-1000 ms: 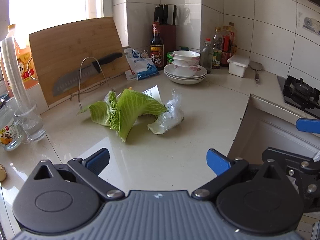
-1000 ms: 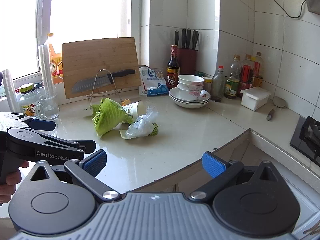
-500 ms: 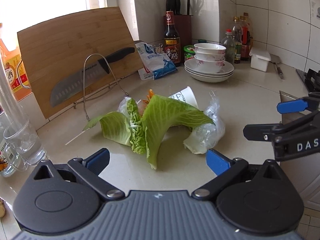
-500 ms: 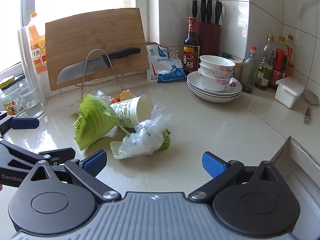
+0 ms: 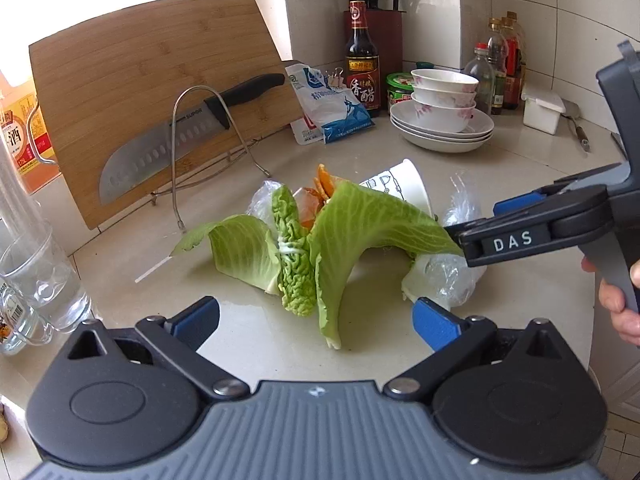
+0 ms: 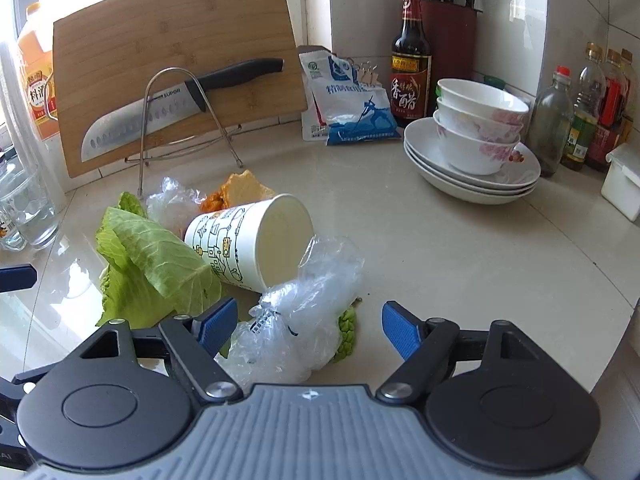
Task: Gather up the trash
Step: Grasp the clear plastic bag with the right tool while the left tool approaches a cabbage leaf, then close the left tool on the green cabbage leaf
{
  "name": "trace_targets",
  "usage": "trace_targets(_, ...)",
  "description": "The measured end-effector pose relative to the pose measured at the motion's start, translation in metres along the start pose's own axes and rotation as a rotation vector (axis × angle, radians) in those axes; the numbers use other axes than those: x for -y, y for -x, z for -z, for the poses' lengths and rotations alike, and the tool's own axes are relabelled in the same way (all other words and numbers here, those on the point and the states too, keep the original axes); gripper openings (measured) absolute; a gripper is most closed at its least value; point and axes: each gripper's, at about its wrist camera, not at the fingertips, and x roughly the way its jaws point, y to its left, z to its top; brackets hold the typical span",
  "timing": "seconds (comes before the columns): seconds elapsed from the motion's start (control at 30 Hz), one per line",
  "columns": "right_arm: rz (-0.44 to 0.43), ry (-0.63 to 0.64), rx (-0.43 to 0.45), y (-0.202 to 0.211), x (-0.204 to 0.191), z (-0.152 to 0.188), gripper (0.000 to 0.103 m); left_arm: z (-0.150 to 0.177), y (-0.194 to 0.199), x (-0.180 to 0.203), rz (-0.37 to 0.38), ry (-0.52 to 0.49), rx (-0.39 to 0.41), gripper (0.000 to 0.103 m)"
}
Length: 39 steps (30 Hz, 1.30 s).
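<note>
Closing right tongs (image 6: 308,326), plastic bag (image 6: 288,320) between

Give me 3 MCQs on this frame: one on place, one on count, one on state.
1. Where does the knife rest?
A. in the bowls
B. against the cutting board, through the wire rack
C. flat on the counter

2. How many bowls are stacked on the plates?
A. one
B. three
C. five

3. How is the paper cup sitting?
A. upright
B. upside down
C. on its side

Answers:
1. B, its blade leans on the board behind the rack's loop.
2. B, three rims show one above another.
3. C, its open mouth faces sideways toward the plastic bag, which lies between the jaws of the closing right hand-held gripper.
</note>
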Motion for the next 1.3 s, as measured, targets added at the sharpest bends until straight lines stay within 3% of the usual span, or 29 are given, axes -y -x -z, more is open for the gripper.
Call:
trace_targets(0.13, -0.030, 0.000, -0.020, -0.008, 0.000, 0.001, 0.074, -0.002, -0.005, 0.000, -0.004, -0.006, -0.005, 0.102)
trace_targets(0.23, -0.055, 0.005, -0.022, -0.007, 0.000, 0.001, 0.060, -0.005, -0.007, 0.000, -0.003, -0.014, -0.003, 0.102)
trace_targets(0.37, -0.050, 0.028, -0.021, -0.003, -0.001, -0.001, 0.055, -0.008, -0.007, -0.001, 0.002, -0.031, 0.005, 0.102)
trace_targets(0.83, -0.033, 0.012, 0.012, 0.033, 0.020, -0.004, 0.051, -0.027, -0.017, 0.010, 0.053, -0.208, 0.039, 0.099)
trace_targets(1.03, -0.011, -0.003, 0.011, 0.040, 0.030, 0.000, 0.051, -0.029, -0.024, 0.020, 0.096, -0.299, 0.029, 0.090)
trace_targets(1.3, 0.007, -0.014, 0.010, 0.044, 0.035, 0.001, 0.051, -0.027, -0.033, 0.027, 0.176, -0.332, -0.004, 0.050)
